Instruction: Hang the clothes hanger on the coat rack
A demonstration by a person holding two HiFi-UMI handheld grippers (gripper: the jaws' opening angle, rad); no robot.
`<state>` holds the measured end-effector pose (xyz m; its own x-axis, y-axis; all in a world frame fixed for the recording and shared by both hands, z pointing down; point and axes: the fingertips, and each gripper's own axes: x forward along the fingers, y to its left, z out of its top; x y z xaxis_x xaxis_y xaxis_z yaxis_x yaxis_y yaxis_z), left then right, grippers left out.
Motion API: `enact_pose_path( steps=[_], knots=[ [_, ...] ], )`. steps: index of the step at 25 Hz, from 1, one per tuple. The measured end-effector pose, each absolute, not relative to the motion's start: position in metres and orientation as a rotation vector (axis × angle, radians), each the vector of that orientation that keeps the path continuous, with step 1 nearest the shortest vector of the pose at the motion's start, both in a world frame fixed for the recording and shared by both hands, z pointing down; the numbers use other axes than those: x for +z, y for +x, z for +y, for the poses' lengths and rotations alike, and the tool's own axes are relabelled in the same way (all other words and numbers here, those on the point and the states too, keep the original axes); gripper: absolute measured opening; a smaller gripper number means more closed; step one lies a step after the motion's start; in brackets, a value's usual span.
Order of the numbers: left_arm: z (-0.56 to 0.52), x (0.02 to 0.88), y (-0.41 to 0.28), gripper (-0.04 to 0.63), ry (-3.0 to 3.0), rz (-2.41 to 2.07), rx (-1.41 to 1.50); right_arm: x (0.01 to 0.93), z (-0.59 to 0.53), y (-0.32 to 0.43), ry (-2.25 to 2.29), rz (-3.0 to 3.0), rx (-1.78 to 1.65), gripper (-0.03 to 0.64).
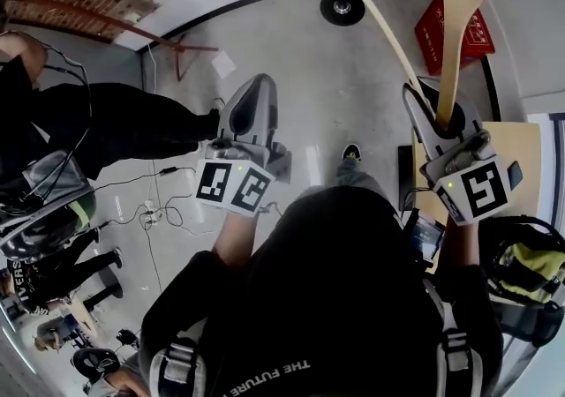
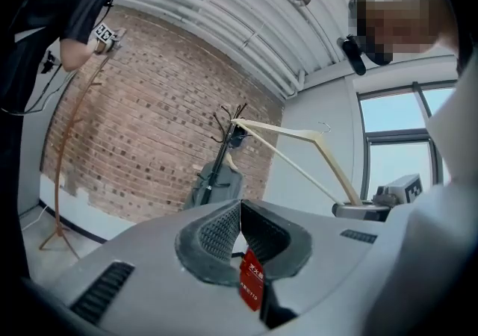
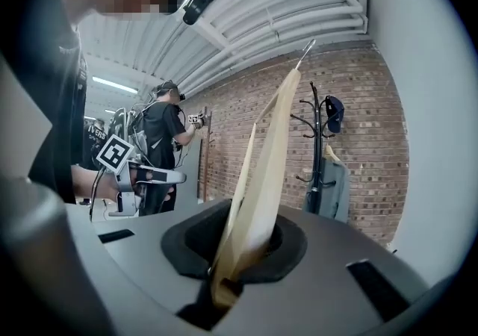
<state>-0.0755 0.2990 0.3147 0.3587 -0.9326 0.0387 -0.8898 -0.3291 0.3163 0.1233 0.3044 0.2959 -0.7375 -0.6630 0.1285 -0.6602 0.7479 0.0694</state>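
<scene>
Right gripper (image 3: 246,251) pinches the hanger (image 3: 272,155) — its gripped end seemingly buried.

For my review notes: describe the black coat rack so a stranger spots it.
Against the brick wall, near the white wall, stands the black coat rack. Unlike the thin brown stand, it carries a dark cap and a grey garment.

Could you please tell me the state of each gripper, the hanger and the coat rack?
right gripper: shut on the clothes hanger.
left gripper: shut, empty.
clothes hanger: held, not yet on the rack.
coat rack: upright, cap and garment hanging on it.
</scene>
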Motion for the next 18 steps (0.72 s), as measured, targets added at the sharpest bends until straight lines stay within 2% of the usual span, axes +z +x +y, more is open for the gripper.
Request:
enact_pose_path(
  steps=[10,18],
  knots=[
    [0.230,0.318,-0.068,0.021,2.298,-1.640,-0.174,0.300,0.232,0.127,1.038,-2.832,0.054,0.044],
    [0.177,0.334,-0.100,0.021,2.292,-1.591,-0.196,0.308,0.181,0.085,1.029,-2.799,0.068,0.044]
  ],
)
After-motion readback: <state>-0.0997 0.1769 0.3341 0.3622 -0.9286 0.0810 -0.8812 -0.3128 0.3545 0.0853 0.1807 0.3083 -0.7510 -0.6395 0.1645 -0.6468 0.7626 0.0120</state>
